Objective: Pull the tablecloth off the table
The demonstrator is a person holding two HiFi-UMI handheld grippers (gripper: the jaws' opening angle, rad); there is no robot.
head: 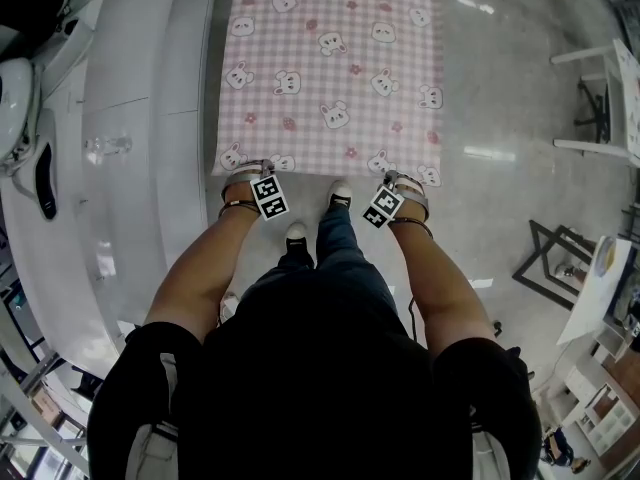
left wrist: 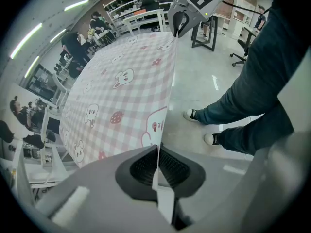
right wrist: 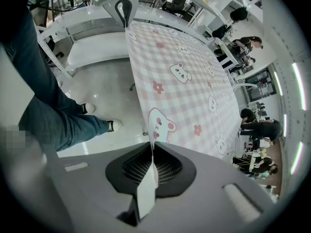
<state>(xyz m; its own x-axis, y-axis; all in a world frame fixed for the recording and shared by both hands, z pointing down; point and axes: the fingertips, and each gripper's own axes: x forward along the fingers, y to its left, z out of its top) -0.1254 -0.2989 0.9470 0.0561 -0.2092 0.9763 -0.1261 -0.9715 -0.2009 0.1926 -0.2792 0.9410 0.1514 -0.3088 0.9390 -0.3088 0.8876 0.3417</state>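
Observation:
A pink checked tablecloth [head: 330, 68] printed with bears and strawberries covers the table, which is hidden under it. My left gripper [head: 243, 176] is shut on the cloth's near left corner. My right gripper [head: 405, 180] is shut on the near right corner. In the left gripper view the cloth [left wrist: 121, 91] runs edge-on into the closed left gripper [left wrist: 158, 147], with the right gripper [left wrist: 179, 21] pinching the far corner. In the right gripper view the cloth [right wrist: 184, 81] enters the closed right gripper [right wrist: 152, 147], and the left gripper [right wrist: 124, 8] holds the other corner.
A long white counter [head: 130, 118] runs along the left of the table. The person's legs and shoes [head: 318, 223] stand at the near edge. A black frame stand [head: 550, 263] and white furniture [head: 600, 98] are on the glossy floor at right. People work at benches [left wrist: 77, 42] behind.

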